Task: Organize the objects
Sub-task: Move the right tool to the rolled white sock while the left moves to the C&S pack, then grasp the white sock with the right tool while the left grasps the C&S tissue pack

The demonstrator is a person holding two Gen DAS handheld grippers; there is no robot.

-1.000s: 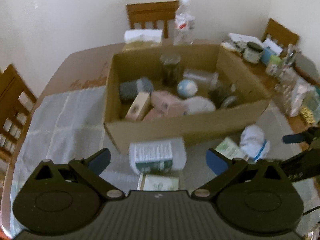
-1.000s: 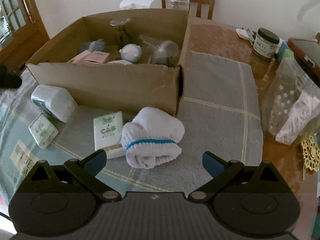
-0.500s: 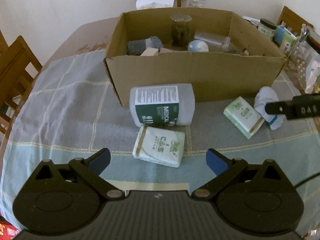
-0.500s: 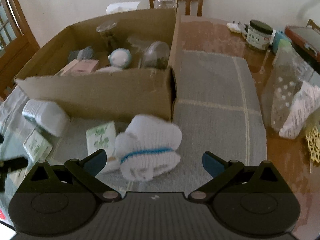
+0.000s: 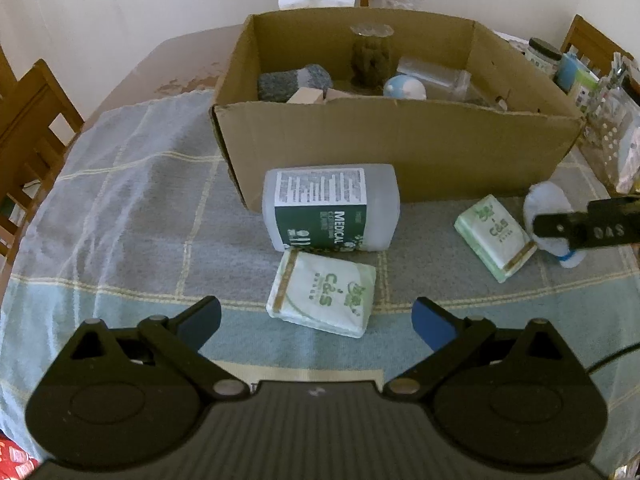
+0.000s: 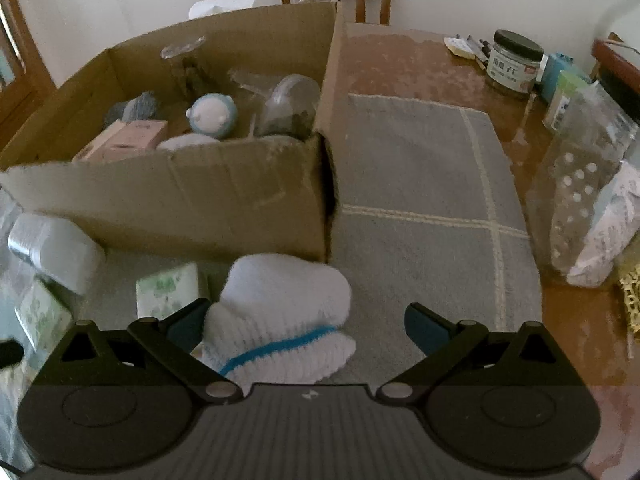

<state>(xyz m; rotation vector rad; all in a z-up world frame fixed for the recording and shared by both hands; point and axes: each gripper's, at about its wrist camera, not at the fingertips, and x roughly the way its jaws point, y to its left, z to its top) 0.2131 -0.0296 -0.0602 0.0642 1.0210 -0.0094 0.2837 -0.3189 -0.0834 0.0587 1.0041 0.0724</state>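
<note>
Right gripper [image 6: 306, 326] has been lowered over the white sock [image 6: 280, 312], fingers apart; grasp judged imminent. Left gripper [image 5: 316, 316] held apart, tissue pack [image 5: 324, 294] at 12 o'clock.

The box [image 5: 400, 152] is brown. The sock [image 6: 280, 316] is white with a blue stripe. The cloth [image 5: 120, 200] is grey and blue with pale lines. The tissue packs [image 5: 324, 292] are white and green.

I see a matt corrugated cardboard box [image 5: 400, 152], ribbed knit sock [image 6: 280, 320], woven checked cloth [image 5: 120, 200], glossy wooden table [image 6: 400, 64] and a translucent plastic bottle [image 5: 332, 208].
</note>
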